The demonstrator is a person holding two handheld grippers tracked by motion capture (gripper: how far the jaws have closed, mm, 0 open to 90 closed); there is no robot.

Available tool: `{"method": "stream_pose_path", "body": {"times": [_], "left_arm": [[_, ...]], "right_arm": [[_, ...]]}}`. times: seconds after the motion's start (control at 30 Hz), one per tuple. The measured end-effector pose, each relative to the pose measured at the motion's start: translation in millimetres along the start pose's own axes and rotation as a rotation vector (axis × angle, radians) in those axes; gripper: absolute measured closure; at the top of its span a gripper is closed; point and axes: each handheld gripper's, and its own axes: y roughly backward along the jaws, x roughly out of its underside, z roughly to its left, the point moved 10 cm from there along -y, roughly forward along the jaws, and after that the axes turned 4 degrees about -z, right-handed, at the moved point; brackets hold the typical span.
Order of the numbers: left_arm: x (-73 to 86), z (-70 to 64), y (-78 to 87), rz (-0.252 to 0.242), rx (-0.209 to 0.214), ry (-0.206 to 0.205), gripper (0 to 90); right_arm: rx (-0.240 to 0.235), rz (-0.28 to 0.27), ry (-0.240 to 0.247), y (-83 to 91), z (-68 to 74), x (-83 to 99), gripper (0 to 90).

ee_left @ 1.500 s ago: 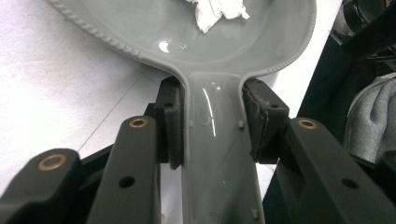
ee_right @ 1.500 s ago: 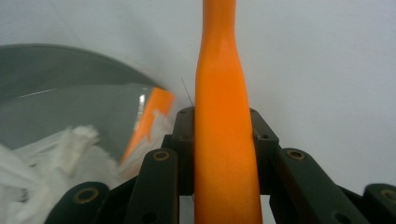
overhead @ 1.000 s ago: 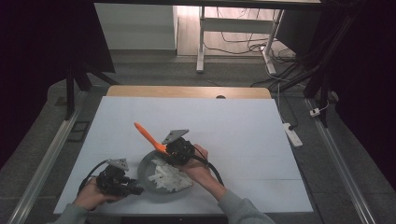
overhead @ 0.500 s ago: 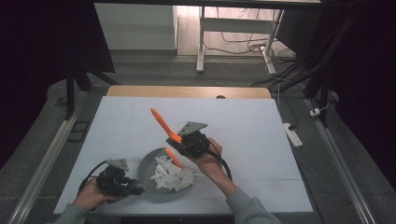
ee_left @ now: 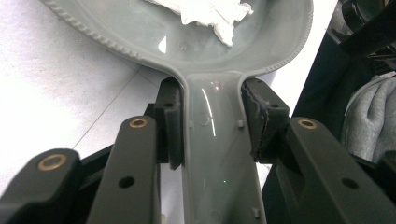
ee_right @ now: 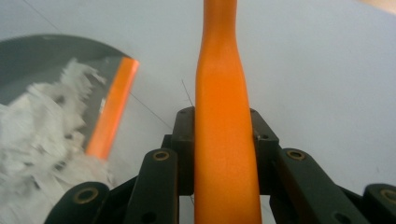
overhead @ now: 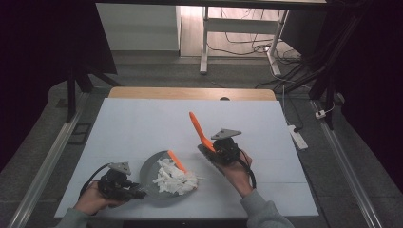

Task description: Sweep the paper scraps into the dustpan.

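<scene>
I hold the grey dustpan (overhead: 161,185) and the orange brush handle (overhead: 197,127).

Lower left, my left gripper (overhead: 124,189) clamps the dustpan's handle; centre, my right gripper (overhead: 215,148) clamps the brush handle above paper scraps (overhead: 173,179).

Orange handle (ee_right: 227,140) runs past the frame's top.

White table (overhead: 142,128); power strip (overhead: 295,137) on floor beside it.

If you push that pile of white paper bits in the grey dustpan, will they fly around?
Probably, a little. The paper bits look like thin torn scraps heaped loosely in the dustpan, so they are likely very light and floppy. A push would likely scatter them rather than slide the heap whole, though the dustpan's raised rim may catch most.
</scene>
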Motion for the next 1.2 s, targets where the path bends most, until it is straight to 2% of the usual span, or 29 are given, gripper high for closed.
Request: {"method": "stream_pose_path", "body": {"times": [0.17,0.3,0.57,0.73,0.87,1.0,1.2], "left_arm": [[0.2,-0.9,-0.2,0.000,0.001,0.002,61.0],[0.1,-3.2,-1.3,0.002,0.004,0.003,61.0],[-0.1,-5.5,-1.9,0.005,0.002,0.005,60.9],[-0.4,-6.9,-3.1,0.007,0.003,0.004,60.9],[-0.6,-7.2,-3.3,0.007,0.003,0.006,60.9],[-0.5,-7.4,-3.6,0.008,0.003,0.006,60.9],[-0.2,-7.1,-4.1,0.012,0.004,0.003,60.9]], "right_arm": [[0.020,0.033,-0.027,-1.5,-7.3,15.0,70.4],[0.012,0.053,-0.032,-6.2,-1.8,19.6,70.3],[-0.003,0.069,-0.010,-15.8,17.0,20.1,70.4],[-0.039,0.069,-0.021,-20.0,31.1,17.1,70.4],[-0.055,0.072,-0.001,-24.8,45.7,14.0,70.4],[-0.094,0.069,-0.008,-28.9,61.8,9.9,70.4],[-0.119,0.056,0.012,-34.4,79.4,4.1,70.3]]}}
